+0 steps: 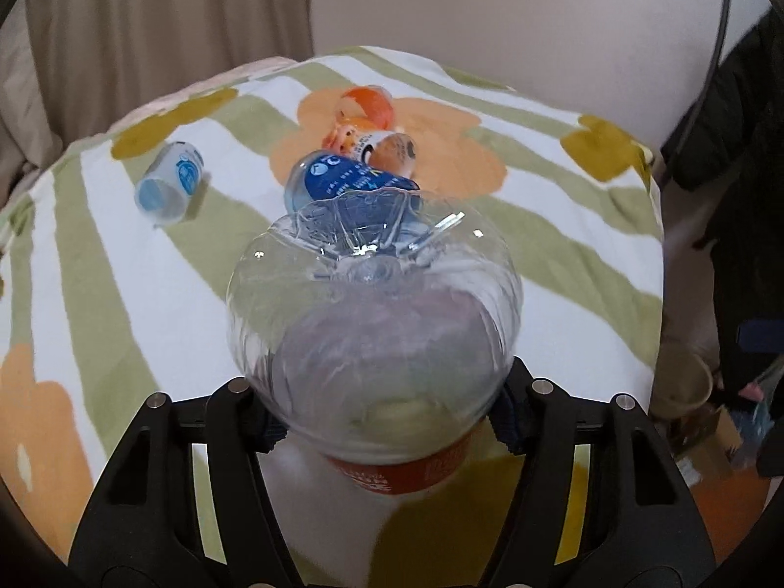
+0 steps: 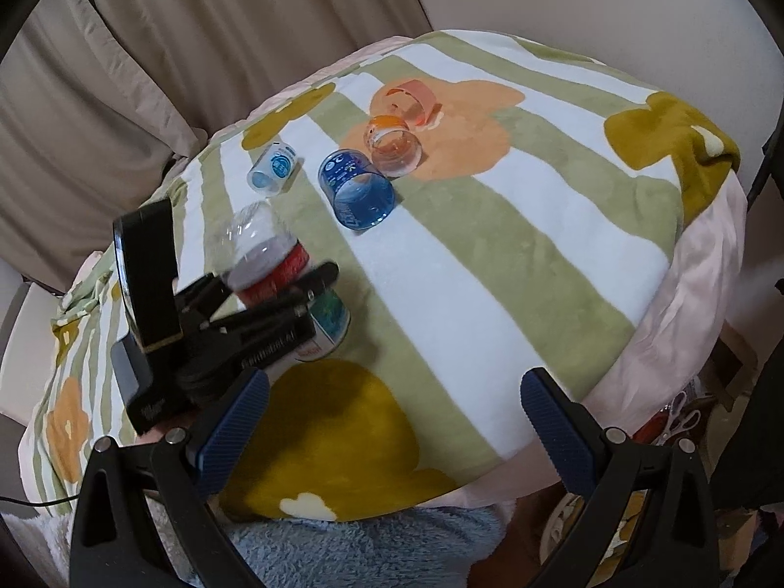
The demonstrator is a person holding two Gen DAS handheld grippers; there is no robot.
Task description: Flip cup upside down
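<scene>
Your left tongs [image 1: 387,421] clamp the clear cut-bottle cup [image 1: 375,323], its closed base pointing forward and up; your right tongs [image 2: 394,421] gape empty, well apart.

The left gripper [image 2: 294,284] clamps a clear cup [image 2: 267,257], bottom up, above the blanket [image 2: 490,264]. The right gripper [image 2: 392,421] is wide open, empty.

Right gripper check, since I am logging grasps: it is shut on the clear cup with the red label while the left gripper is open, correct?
Reversed. The left gripper is shut on the clear cup, as the left wrist view shows; the right gripper is open and empty in the right wrist view.
</scene>
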